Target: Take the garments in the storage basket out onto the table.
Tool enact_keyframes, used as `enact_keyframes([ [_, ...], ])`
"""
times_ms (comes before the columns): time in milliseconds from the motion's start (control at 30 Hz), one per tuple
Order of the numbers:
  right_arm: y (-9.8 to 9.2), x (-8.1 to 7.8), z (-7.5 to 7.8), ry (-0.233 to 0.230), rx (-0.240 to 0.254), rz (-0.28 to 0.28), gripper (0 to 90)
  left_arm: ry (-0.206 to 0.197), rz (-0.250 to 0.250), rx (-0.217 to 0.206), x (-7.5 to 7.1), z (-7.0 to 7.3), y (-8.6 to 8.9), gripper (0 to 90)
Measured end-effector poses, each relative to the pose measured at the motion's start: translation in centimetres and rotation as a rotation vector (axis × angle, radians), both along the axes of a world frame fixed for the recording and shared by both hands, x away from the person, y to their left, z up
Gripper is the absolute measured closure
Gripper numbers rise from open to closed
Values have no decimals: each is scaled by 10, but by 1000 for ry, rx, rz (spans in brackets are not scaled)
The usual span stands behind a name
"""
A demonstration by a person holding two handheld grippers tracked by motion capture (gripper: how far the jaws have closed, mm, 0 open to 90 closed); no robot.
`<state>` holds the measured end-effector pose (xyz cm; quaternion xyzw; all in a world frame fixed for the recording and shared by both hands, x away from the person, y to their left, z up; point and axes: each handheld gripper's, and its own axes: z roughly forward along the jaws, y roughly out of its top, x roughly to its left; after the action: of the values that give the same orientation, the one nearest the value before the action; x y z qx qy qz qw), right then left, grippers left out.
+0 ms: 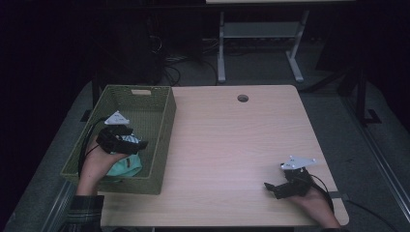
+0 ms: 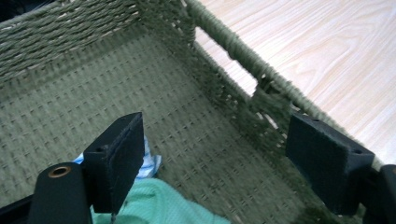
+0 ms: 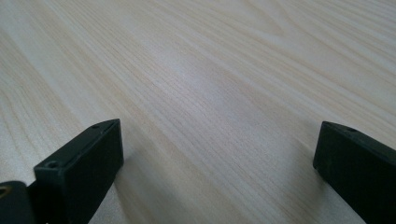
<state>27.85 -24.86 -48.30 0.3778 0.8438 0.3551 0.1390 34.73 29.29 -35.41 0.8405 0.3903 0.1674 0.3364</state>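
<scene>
A green woven basket [image 1: 167, 125] stands on the left side of the light wooden table [image 1: 232, 140]. A mint-green cloth [image 1: 124, 166] lies in its near end, with a bit of blue and white fabric [image 2: 150, 163] beside it. My left gripper [image 1: 140, 144] hovers inside the basket just above the cloth. In the left gripper view its jaws stand wide apart over the basket floor [image 2: 60, 116] with nothing between them, and the mint cloth [image 2: 159, 200] lies below the left jaw. My right gripper [image 1: 269, 187] rests open at the table's near right, over bare wood [image 3: 210, 70].
A round cable hole [image 1: 242, 98] sits near the table's far edge. Beyond the table, on the dark floor, are a white desk frame [image 1: 221, 48] and cables. The basket's wall has a handle slot [image 2: 224, 60] facing the tabletop.
</scene>
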Motion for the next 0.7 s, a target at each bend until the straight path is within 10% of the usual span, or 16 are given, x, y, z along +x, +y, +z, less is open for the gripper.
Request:
enact_keyframes([
  [700,0,0,0,0,0,0,14,62,51,126,9,-21,21,235],
])
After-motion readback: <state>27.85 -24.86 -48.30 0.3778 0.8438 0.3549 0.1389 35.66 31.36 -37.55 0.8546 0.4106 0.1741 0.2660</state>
